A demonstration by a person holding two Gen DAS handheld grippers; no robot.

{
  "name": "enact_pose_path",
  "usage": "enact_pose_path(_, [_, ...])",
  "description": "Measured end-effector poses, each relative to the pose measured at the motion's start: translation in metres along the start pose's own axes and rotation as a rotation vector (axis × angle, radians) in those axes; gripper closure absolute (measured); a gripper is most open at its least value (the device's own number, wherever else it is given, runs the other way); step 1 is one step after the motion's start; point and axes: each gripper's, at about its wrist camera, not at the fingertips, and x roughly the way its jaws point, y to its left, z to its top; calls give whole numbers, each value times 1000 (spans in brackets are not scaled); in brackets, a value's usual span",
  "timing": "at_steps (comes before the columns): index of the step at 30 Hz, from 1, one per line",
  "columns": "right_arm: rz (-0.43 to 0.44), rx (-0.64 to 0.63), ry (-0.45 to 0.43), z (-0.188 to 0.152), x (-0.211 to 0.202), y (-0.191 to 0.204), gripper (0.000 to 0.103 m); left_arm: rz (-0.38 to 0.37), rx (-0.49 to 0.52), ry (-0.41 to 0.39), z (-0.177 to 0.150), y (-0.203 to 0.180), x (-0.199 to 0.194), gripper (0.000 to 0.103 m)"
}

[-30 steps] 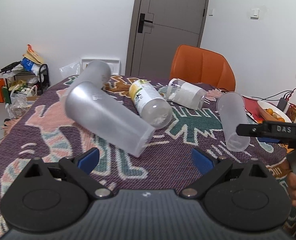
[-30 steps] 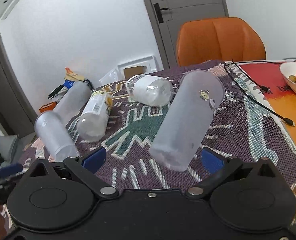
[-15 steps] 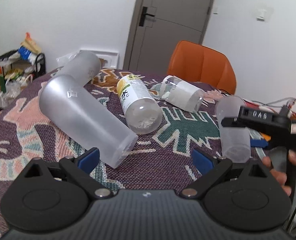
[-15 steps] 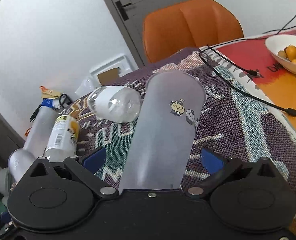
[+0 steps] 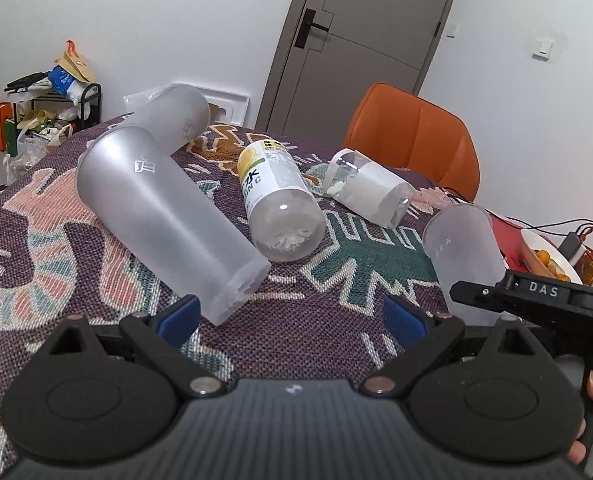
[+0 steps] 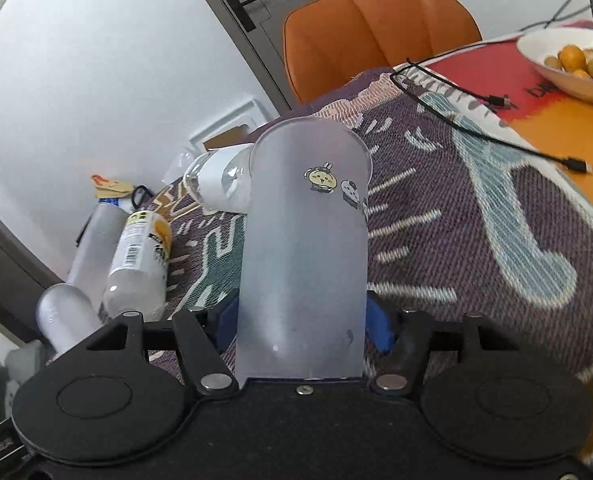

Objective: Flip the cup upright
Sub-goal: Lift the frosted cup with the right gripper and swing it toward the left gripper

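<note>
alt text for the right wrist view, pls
The right gripper is shut on a frosted cup with cartoon stickers, its blue pads pressing both sides near the narrower end. Behind, bottles lie on a patterned tablecloth, with an orange chair and a fruit bowl beyond.

My left tool (image 5: pixel 288 316) hangs over the table (image 5: pixel 308 328) with its blue pads spread wide and nothing between them. Just ahead of the left pad a frosted cup (image 5: pixel 164 216) lies on its side, base toward me; a second one (image 5: pixel 176 120) lies behind it. Ahead, centre, a yellow-label bottle (image 5: pixel 276 200) lies flat, a white-label bottle (image 5: pixel 368 192) to its right. Far right, my right tool (image 5: pixel 532 296) grips another cup (image 5: pixel 462 256), which looks raised off the cloth.
</note>
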Motion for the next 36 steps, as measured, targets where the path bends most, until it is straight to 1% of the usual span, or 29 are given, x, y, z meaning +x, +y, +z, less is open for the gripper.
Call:
enact_pose_path(9, [79, -8, -19, -15, -31, 8, 43, -10, 17, -26, -6, 0, -26, 6])
enact_pose_path(15, [136, -16, -12, -31, -46, 14, 43, -6, 16, -36, -13, 4, -43, 6])
enact_pose_path(24, [202, -66, -1, -51, -66, 37, 43, 27, -5, -62, -23, 25, -74, 6])
enact_pose_path(36, [267, -133, 58, -76, -66, 68, 43, 90, -57, -77, -35, 59, -101, 6])
